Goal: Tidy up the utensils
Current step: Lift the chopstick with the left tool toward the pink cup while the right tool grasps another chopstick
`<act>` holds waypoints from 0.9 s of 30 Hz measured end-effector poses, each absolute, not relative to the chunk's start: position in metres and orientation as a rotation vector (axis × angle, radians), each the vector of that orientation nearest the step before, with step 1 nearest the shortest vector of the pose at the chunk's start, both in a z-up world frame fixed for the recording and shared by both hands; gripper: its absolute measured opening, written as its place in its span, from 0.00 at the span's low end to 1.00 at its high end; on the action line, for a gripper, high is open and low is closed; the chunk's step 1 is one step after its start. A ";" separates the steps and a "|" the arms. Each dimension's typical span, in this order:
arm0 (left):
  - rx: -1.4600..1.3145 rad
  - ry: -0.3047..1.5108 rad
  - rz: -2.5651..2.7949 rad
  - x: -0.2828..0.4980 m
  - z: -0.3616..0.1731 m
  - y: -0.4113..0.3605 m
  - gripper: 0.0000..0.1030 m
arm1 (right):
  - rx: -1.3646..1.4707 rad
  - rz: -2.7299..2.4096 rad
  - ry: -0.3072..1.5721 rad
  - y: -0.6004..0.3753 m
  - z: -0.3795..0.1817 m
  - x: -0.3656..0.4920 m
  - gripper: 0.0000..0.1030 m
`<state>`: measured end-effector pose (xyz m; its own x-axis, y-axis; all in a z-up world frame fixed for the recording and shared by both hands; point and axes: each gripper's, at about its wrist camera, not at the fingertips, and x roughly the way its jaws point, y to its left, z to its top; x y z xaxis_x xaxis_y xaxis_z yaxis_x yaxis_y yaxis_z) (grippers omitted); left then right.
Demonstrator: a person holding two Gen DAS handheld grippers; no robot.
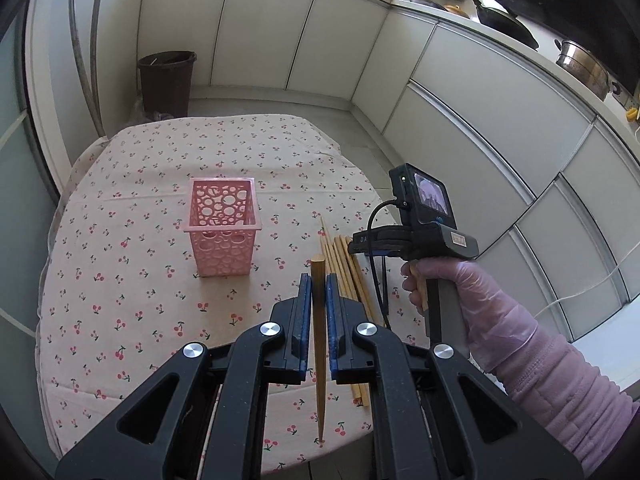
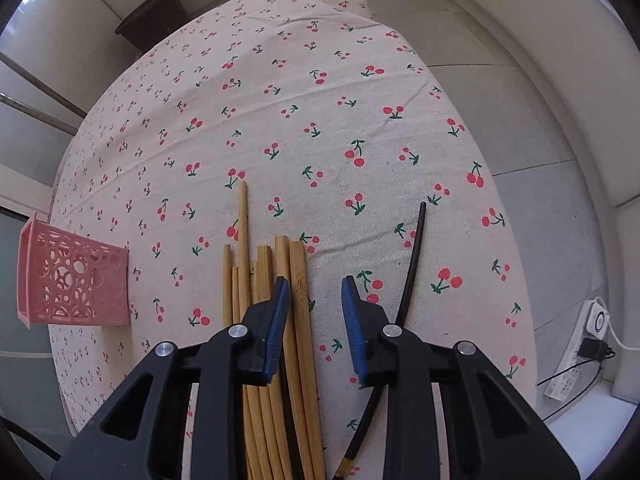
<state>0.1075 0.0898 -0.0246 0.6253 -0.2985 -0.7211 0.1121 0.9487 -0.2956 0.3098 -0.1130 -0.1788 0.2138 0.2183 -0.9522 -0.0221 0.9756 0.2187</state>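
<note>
1. I am clamping one bamboo chopstick [image 1: 319,320] in my left gripper [image 1: 319,284], the blue pads pressing on its shaft; its blunt end is sticking out just past the fingertips and its thin tip is pointing back toward me.
2. I am holding my right gripper [image 2: 315,292], pointed steeply down, over the loose chopsticks [image 2: 276,312] lying side by side on the cherry-print tablecloth [image 2: 280,92]. Its jaws are standing apart: the left pad is over the bundle, the right pad over bare cloth, and I cannot see either pad pressing on a stick.
3. The pink basket [image 1: 224,226] is standing upright on the cloth, well apart from the bundle, ahead and to the left of my held stick; no sticks are showing in it.
4. To do this step well, I judge I should be carrying the held stick above the basket's rim, tipping it upright and letting go only once its end is inside.
5. For the right side, I should be centring the jaws on a single outer stick, since the neighbours are touching and could come up together.
6. A black cable [image 2: 408,280] is hanging beside my right pad and could snag.
7. The bundle is lying near the table's edge, so a nudge could roll sticks off.
</note>
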 end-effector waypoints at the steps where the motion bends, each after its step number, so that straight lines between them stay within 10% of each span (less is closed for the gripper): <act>1: -0.234 0.867 -0.238 0.108 -0.024 0.091 0.07 | 0.173 0.167 1.347 -0.114 -0.179 0.312 0.27; 11: -0.243 0.890 -0.213 0.110 -0.029 0.096 0.08 | -0.056 0.133 1.321 -0.083 -0.184 0.313 0.35; 13: -0.238 0.886 -0.205 0.109 -0.028 0.096 0.07 | -0.050 0.143 1.304 -0.081 -0.183 0.312 0.09; 27: -0.255 0.786 -0.193 0.084 0.004 0.110 0.07 | 0.081 0.204 1.134 -0.122 -0.093 0.257 0.07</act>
